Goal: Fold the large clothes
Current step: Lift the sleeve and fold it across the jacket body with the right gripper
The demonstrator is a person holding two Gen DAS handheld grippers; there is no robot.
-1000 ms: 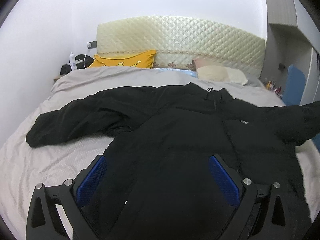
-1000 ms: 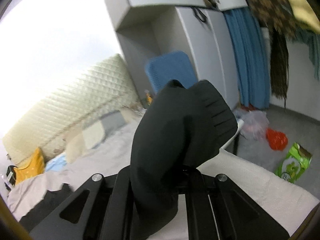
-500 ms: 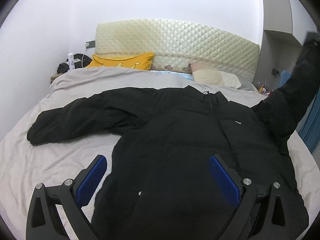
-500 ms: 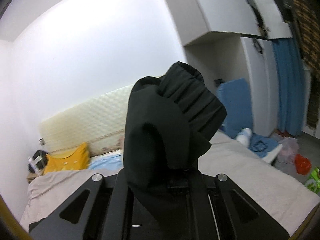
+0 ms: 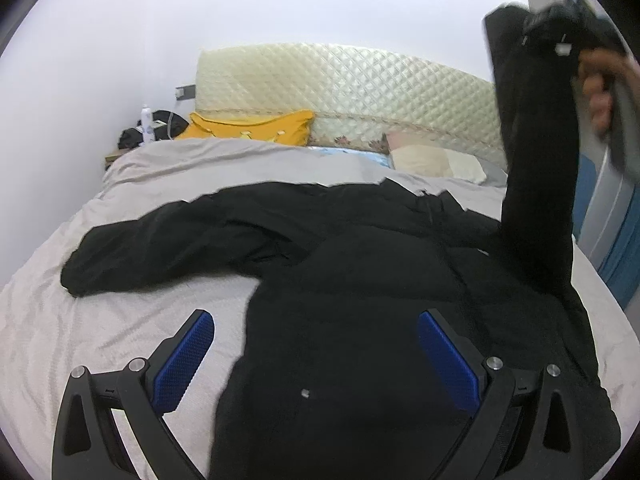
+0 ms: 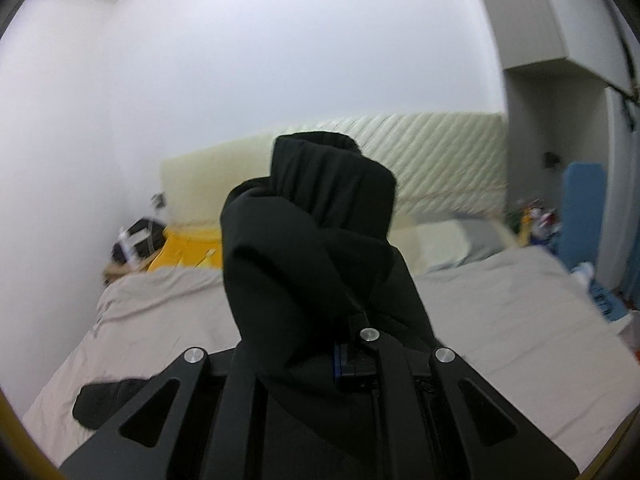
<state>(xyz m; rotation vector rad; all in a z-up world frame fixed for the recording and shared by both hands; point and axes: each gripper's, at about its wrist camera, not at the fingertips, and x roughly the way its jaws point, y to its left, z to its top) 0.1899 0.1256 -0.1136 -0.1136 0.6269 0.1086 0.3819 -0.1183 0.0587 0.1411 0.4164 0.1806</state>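
Observation:
A large black padded jacket (image 5: 360, 300) lies spread on the grey bed (image 5: 120, 320), its left sleeve (image 5: 168, 248) stretched out to the left. My left gripper (image 5: 316, 356) is open, hovering above the jacket's lower body, blue pads wide apart. My right gripper (image 6: 320, 344) is shut on the jacket's right sleeve (image 6: 316, 240), whose cuff bunches up in front of the camera. In the left wrist view the right sleeve (image 5: 536, 184) rises steeply from the jacket's right shoulder to the right gripper (image 5: 560, 36) at the top right.
A cream quilted headboard (image 5: 340, 92) stands at the back, with a yellow pillow (image 5: 248, 128) and a pale pillow (image 5: 436, 164) before it. A cluttered nightstand (image 5: 148, 132) sits at the back left. A wardrobe and a blue panel (image 6: 580, 208) stand on the right.
My right gripper has lifted the right sleeve high and swung it leftward over the bed. My left gripper stays open above the jacket.

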